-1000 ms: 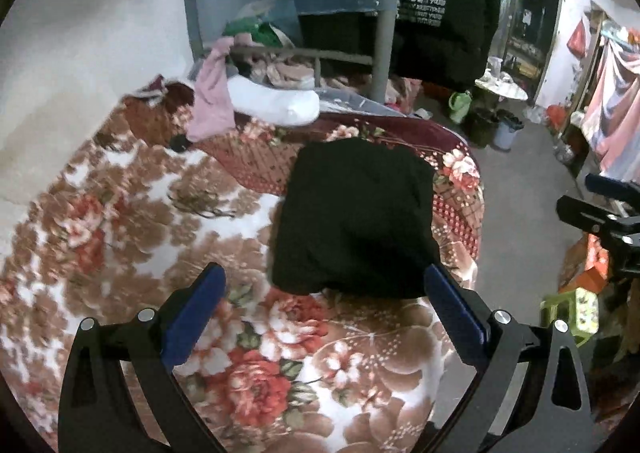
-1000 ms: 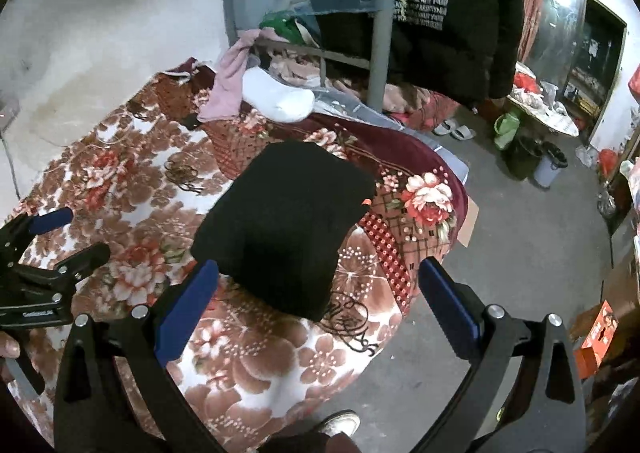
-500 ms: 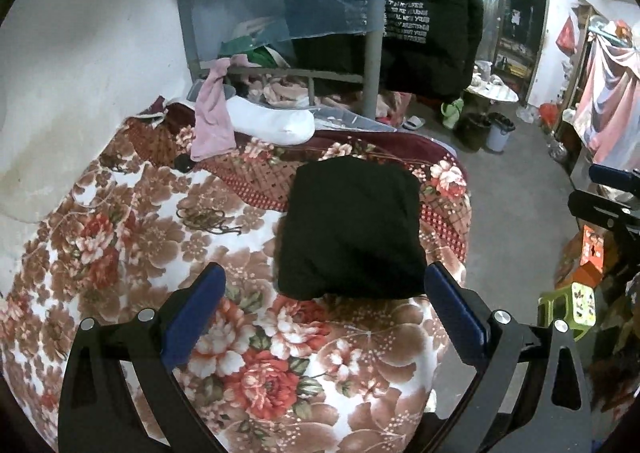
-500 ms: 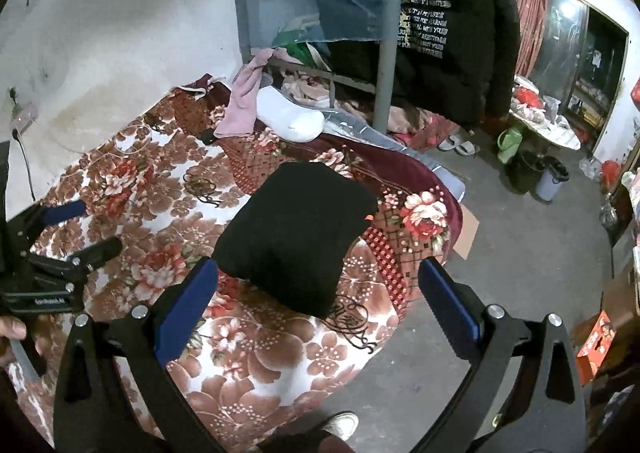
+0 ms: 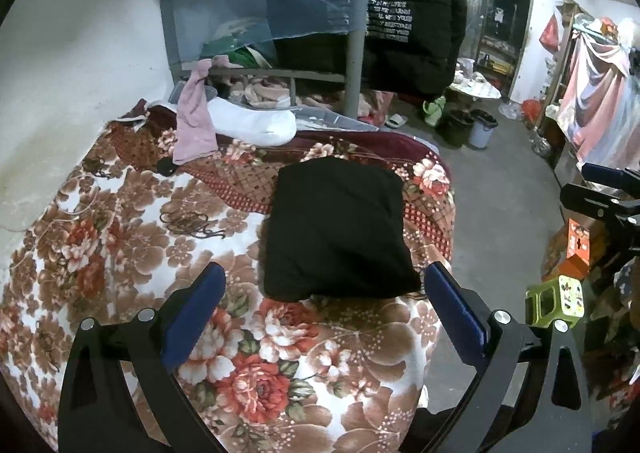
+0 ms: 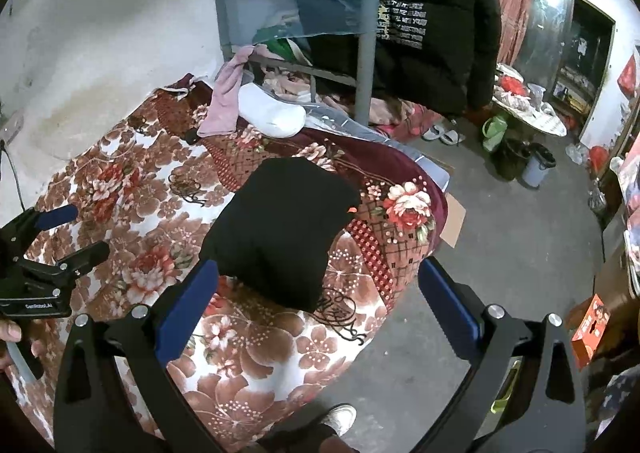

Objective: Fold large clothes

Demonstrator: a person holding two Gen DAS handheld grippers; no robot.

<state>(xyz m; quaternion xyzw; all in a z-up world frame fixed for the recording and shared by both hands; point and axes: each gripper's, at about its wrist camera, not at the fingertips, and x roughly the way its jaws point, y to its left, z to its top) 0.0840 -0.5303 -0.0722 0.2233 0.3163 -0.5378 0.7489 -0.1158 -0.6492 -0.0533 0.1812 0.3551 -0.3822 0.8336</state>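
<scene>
Blue-padded fingers (image 5: 192, 305) of the left gripper (image 5: 326, 301) are spread wide and empty; the right gripper (image 6: 318, 297) is likewise held apart, gripping nothing. Beyond both, a folded black garment (image 5: 336, 229) is laid on the floral blanket (image 5: 120, 237). Farther off, a black jacket (image 6: 436, 13) printed with blurred, unreadable lines is hung.
</scene>
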